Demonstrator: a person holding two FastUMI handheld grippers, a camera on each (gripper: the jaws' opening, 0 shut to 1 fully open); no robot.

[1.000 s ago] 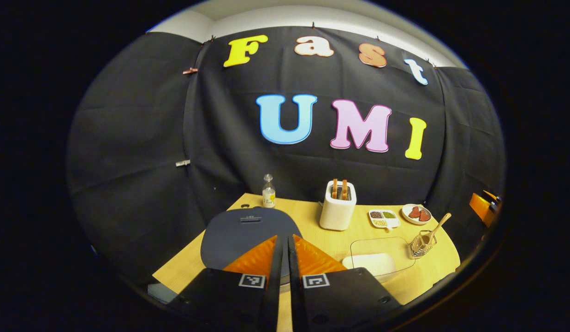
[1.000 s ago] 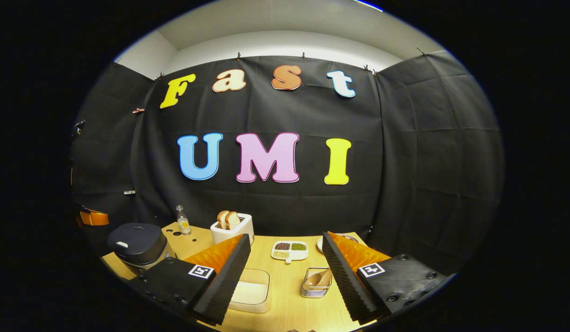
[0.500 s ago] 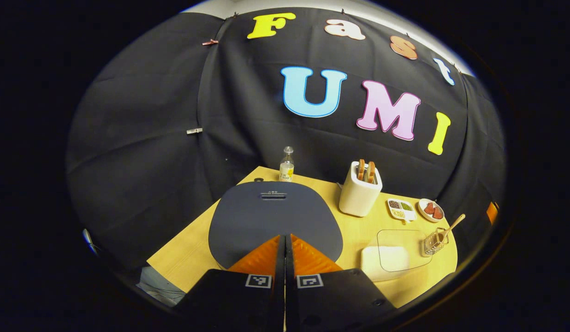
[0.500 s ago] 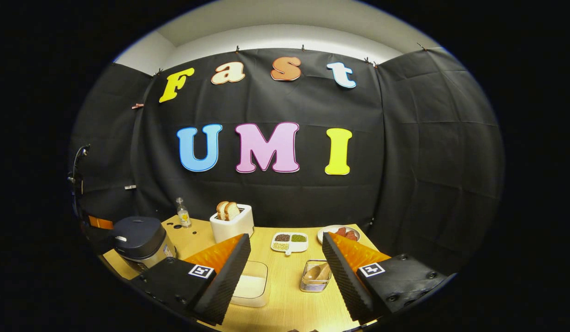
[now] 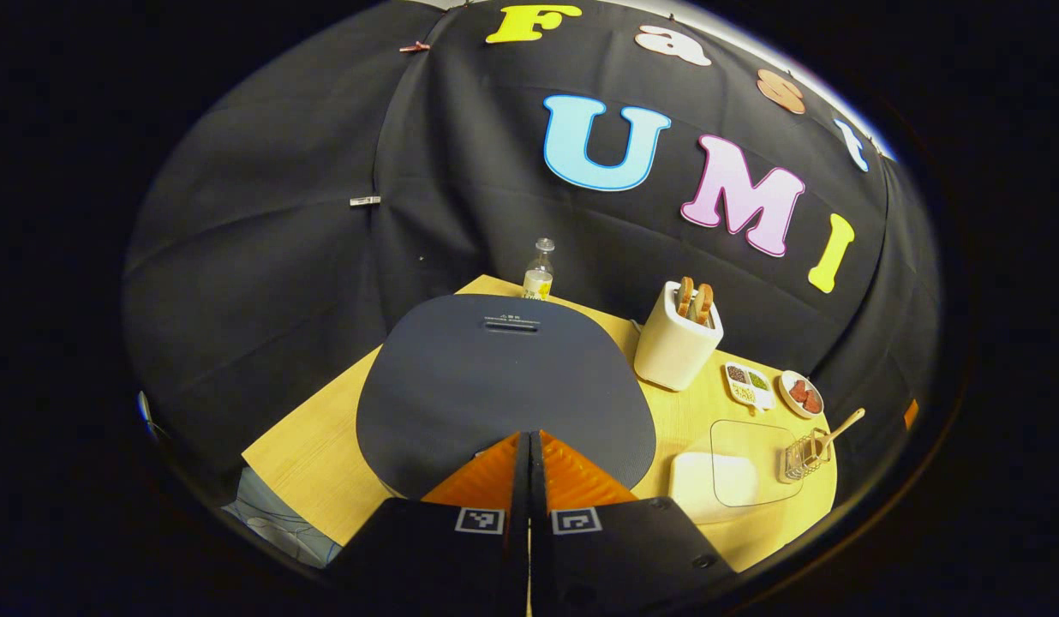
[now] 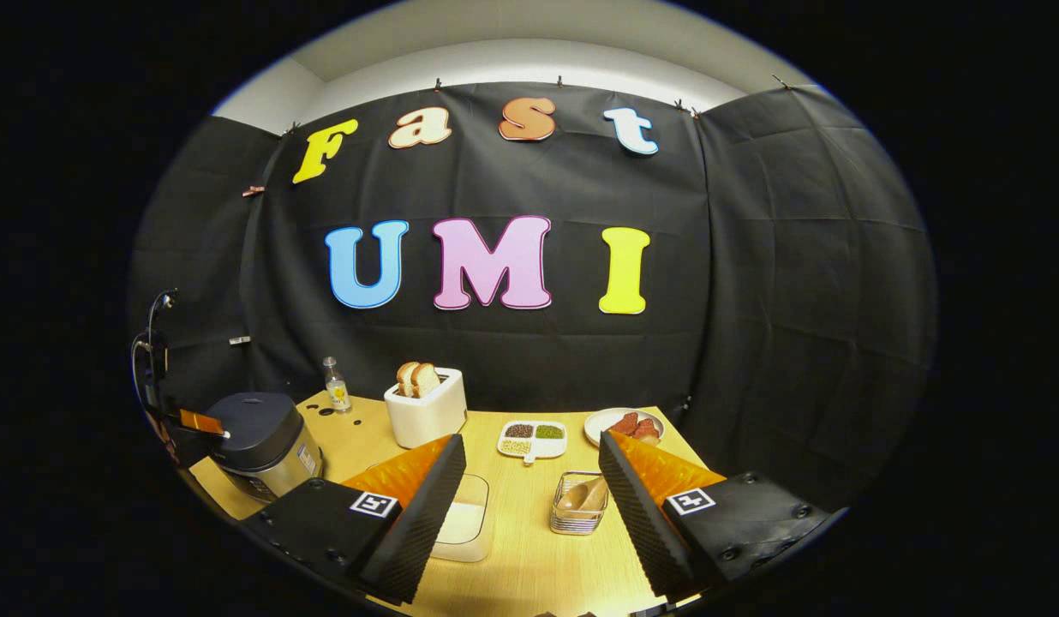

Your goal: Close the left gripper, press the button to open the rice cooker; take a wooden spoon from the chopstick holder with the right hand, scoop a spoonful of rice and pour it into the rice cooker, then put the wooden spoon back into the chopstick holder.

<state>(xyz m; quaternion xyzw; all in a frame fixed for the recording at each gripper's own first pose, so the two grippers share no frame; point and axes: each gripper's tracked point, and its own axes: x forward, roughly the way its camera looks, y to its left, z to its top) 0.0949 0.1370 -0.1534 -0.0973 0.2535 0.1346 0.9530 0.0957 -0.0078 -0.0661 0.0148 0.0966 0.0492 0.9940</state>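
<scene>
The left gripper (image 5: 529,437), its two fingers pressed together with nothing between them, has dropped low over the rice cooker (image 5: 504,386) — the dark lid now fills the middle of the left gripper view, far larger than a second ago, when the fingers stood slightly apart and the cooker sat small behind them. The fingertips meet at the lid's near edge; the button itself is hidden beneath them, so contact cannot be told. In the right gripper view the left gripper (image 6: 206,423) shows at the far left edge, its tip at the front rim of the rice cooker (image 6: 260,437), whose lid lies flat and closed. That suggests the press is arriving, not yet answered.

The right gripper (image 6: 529,471) hangs wide open and empty in the lower centre of its own view, the chopstick holder (image 6: 579,514) between its fingers and farther off, the wooden spoon (image 6: 585,497) lying in it. The rice container (image 6: 463,527) sits just left of the holder. Scooping waits on the lid.
</scene>
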